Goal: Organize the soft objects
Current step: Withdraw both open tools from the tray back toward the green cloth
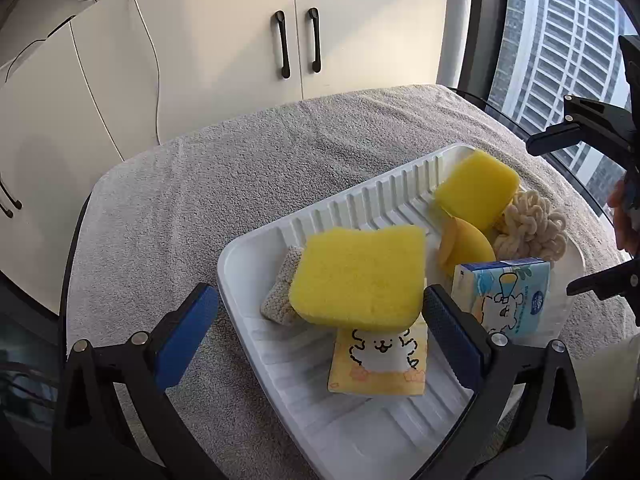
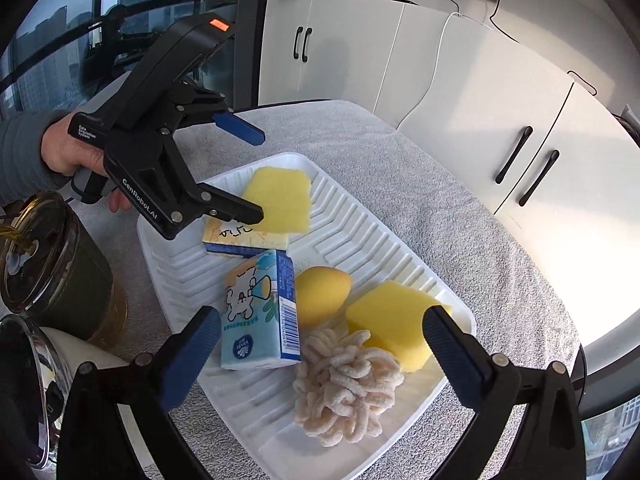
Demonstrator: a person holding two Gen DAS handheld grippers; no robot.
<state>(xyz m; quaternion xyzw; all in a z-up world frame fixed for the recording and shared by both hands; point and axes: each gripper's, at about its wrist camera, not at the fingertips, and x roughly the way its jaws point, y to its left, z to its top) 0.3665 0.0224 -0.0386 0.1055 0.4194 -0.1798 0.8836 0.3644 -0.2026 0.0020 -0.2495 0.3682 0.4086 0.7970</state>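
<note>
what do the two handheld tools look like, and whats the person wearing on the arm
Both are black scissor-frame units with silver rivets and blue textured pads on the fingers. The left tool has white lettering reading GenRobot.AI and Data Collection System, an orange light on top, and a grey handle. The right tool shows the same build. The left hand emerges from a grey sleeve.

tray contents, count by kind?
Yellow sponge blocks: 2
Tissue packs: 2
Yellow egg-shaped sponge: 1
Cream rope knot: 1
Grey knit pad: 1
Total: 7, all on the white tray
</note>
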